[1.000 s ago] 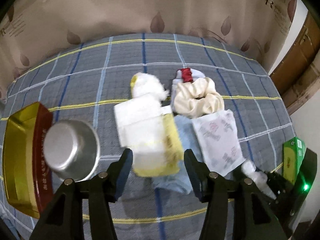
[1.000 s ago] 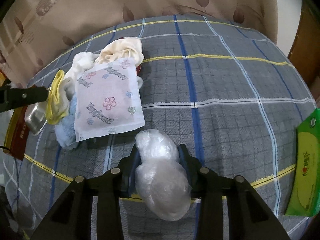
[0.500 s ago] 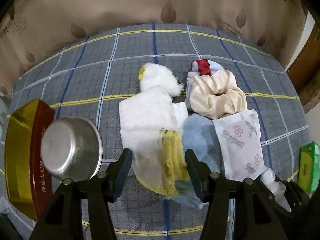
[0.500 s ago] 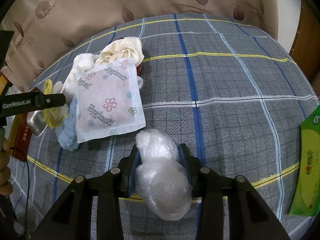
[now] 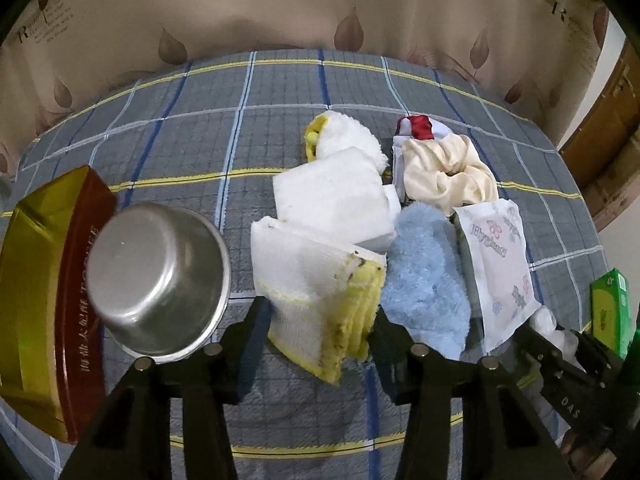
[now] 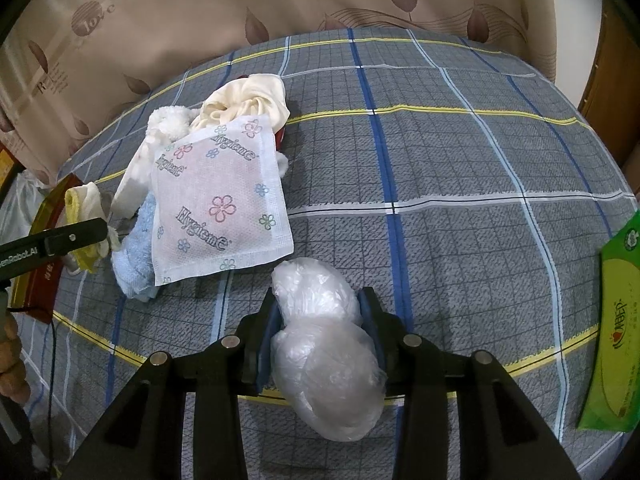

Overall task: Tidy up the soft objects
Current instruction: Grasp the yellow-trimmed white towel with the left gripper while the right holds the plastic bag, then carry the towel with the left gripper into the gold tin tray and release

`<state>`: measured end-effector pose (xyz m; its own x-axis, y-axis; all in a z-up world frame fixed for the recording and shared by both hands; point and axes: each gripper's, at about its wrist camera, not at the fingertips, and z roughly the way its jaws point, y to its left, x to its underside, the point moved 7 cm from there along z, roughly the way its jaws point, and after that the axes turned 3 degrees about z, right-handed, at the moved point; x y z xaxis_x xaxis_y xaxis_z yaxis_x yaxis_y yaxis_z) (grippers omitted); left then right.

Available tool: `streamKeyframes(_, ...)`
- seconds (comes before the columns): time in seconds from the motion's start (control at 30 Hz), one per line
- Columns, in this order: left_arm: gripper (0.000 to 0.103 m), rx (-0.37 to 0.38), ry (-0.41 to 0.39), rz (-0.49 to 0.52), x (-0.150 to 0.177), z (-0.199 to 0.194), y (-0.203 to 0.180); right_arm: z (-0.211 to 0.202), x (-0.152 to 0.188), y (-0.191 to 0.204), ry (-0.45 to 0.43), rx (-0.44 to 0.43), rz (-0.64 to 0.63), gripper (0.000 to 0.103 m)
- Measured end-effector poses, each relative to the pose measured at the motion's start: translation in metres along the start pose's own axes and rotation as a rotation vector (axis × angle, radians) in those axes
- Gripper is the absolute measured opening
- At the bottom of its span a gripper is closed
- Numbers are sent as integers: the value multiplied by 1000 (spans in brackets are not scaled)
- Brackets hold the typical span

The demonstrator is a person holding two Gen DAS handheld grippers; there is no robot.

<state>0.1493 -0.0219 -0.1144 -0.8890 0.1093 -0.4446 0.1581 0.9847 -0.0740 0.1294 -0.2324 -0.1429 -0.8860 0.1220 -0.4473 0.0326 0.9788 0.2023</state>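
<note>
A pile of soft things lies on the plaid cloth: a cream scrunchie [image 5: 448, 172], a white fluffy cloth [image 5: 348, 140], a folded white cloth [image 5: 332, 196], a light blue fluffy cloth [image 5: 424, 276] and a white "Hygiene" packet [image 6: 216, 200]. My left gripper [image 5: 320, 320] has its jaws wide apart around a white and yellow cloth [image 5: 316, 280], whose near edge lies between the fingers. My right gripper [image 6: 320, 320] is shut on a crumpled clear plastic bag [image 6: 324, 356] just in front of the packet.
An upturned steel bowl [image 5: 156, 280] rests against a red and gold box [image 5: 44, 292] at the left. A green tissue pack [image 6: 612, 332] lies at the right edge. A beige leaf-print curtain hangs behind the table.
The left gripper has pulled back and left; the white and yellow cloth has unfolded flatter between its open fingers. The right gripper holds the plastic bag as before.
</note>
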Motion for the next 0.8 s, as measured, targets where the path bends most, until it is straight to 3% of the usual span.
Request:
streamKeyframes(0.03,35,2,-3,2,-1,-1,0,0,0,0,0,0,1,38)
streamKeyframes(0.13,29,1,-25,18,-3,-9,-1,1,0,0,-1,0,1,38)
streamKeyframes(0.27,28,8,-32,33,-1,-14,-2,0,0,0,-2,0,-2,38)
streamKeyframes(0.33,23,5,-34,36,-1,-16,-2,1,0,0,-1,0,-1,38)
streamKeyframes(0.8,22,-8,-70,-6,-6,-48,26,1,1,0,-3,5,-7,38)
